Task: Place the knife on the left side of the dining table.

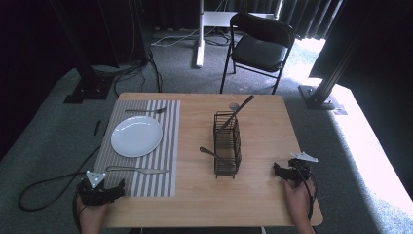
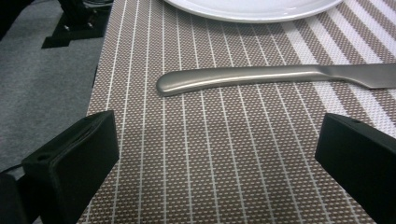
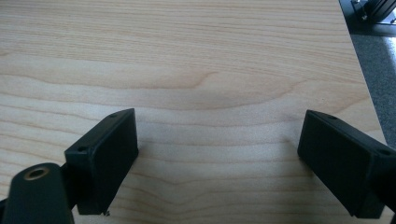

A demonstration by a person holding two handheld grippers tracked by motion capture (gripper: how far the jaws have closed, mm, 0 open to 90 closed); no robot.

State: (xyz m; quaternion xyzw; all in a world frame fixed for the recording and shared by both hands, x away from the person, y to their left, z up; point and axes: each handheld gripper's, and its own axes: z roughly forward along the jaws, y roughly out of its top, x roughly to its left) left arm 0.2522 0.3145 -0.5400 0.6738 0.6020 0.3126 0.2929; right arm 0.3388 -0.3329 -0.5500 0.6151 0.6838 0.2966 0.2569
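Two grippers sit at the near edge of the wooden table [image 1: 263, 146], one in each of the person's hands. At about seven o'clock on the tabletop, the left gripper [image 2: 210, 158] hovers over the near end of the striped placemat [image 2: 224, 154], its jaws spread wide with nothing between them. Just beyond it, toward twelve o'clock from the jaws, a table knife [image 2: 261, 77] lies flat across the placemat, its rounded handle end nearest the gripper and apart from both jaws. At about four o'clock on the table, the right gripper [image 3: 217, 154] rests low over bare wood, jaws likewise wide apart and empty.

Farther in, a white plate [image 1: 136, 135] sits on the placemat beyond the knife, and a fork [image 1: 146, 111] lies past the plate at the placemat's far end. Near the table's centre stands a black wire caddy [image 1: 227, 144]; one utensil [image 1: 237, 111] leans out of it toward one o'clock, another [image 1: 214, 155] pokes from its side toward nine o'clock. Beyond the table, at twelve o'clock, stands a black folding chair [image 1: 260, 46].
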